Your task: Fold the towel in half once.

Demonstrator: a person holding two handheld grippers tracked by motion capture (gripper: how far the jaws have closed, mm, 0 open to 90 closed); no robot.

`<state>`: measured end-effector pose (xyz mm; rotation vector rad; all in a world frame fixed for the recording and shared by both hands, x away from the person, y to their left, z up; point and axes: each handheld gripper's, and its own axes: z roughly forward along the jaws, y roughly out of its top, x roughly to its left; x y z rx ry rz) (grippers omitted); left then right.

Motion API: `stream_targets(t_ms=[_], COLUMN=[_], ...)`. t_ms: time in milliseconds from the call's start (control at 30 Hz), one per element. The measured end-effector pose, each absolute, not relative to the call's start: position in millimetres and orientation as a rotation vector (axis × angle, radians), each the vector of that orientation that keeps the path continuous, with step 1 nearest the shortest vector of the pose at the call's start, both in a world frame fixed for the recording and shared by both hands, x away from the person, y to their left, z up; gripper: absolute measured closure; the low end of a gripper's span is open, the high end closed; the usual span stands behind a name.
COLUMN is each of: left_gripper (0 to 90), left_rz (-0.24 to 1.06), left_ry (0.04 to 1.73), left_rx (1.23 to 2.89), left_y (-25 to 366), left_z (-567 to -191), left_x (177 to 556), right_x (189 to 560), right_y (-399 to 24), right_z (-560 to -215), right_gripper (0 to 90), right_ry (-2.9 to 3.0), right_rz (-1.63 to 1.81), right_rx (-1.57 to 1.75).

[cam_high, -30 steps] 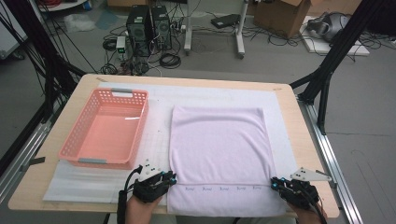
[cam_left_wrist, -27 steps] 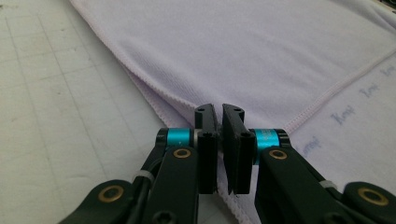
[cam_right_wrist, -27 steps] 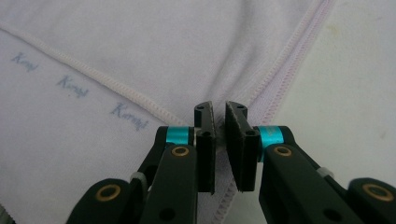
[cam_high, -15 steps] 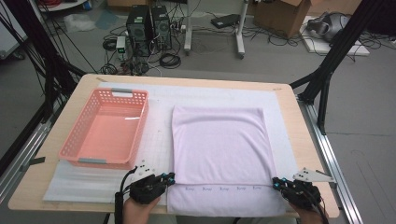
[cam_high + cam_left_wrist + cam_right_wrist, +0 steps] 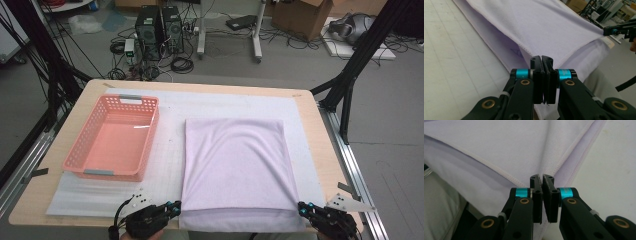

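Note:
A lavender towel [image 5: 235, 160] lies folded on the white mat, and its near part hangs over the table's front edge. My left gripper [image 5: 176, 206] sits at the top layer's near left corner, my right gripper [image 5: 301, 207] at its near right corner. In the left gripper view the gripper [image 5: 541, 58] is shut, with the hemmed corner of the towel [image 5: 536, 22] pinched between the pads. The right gripper [image 5: 542, 176] is likewise shut on a hemmed corner of the towel [image 5: 499, 142]. The top layer stretches taut between both corners. The right gripper [image 5: 616, 31] also appears far off in the left gripper view.
A pink plastic basket [image 5: 150, 137] stands empty on the left of the white foam mat [image 5: 170, 110]. Beyond the table are computer towers [image 5: 160, 25], cables and cardboard boxes on the floor. Black frame legs stand at both sides.
Both grippers have drawn back toward the near table edge, pulling the top layer's near corners with them. The printed marks along the towel's near strip are now covered.

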<state>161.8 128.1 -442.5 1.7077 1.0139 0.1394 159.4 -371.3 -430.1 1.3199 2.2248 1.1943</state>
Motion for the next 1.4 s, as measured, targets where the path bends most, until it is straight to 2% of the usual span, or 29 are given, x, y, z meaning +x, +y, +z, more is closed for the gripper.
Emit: stream_targets(t_ms=[667, 700, 733, 767, 867, 1200, 1400], left_gripper=[86.8, 80.7, 68.6, 63.0, 54.7, 59.5, 58.6], left_rz=[0.137, 0.146, 0.146, 0.151, 0.22, 0.261, 0.288], left_ry=[0.927, 0.933, 0.959, 0.96, 0.947, 1.002, 1.009], left_rx=[1.816, 1.819, 1.819, 1.814, 1.775, 1.713, 1.675], left_y=[129, 128, 126, 126, 126, 133, 137], left_z=[-448, -450, -451, -451, -448, -446, -444], left_x=[114, 116, 119, 120, 128, 171, 202], right_x=[103, 105, 106, 109, 113, 134, 172], right_y=[-371, -371, -371, -372, -373, -367, -374], right_z=[-428, -430, -431, -433, -432, -430, -434], right_gripper=[86.1, 83.6, 78.2, 71.8, 68.6, 65.7, 65.4], right_ry=[2.275, 2.271, 2.265, 2.256, 2.213, 2.165, 2.123], right_rz=[1.188, 1.158, 1.138, 1.143, 1.16, 1.183, 1.196], right_rx=[1.262, 1.265, 1.277, 1.309, 1.331, 1.315, 1.345])
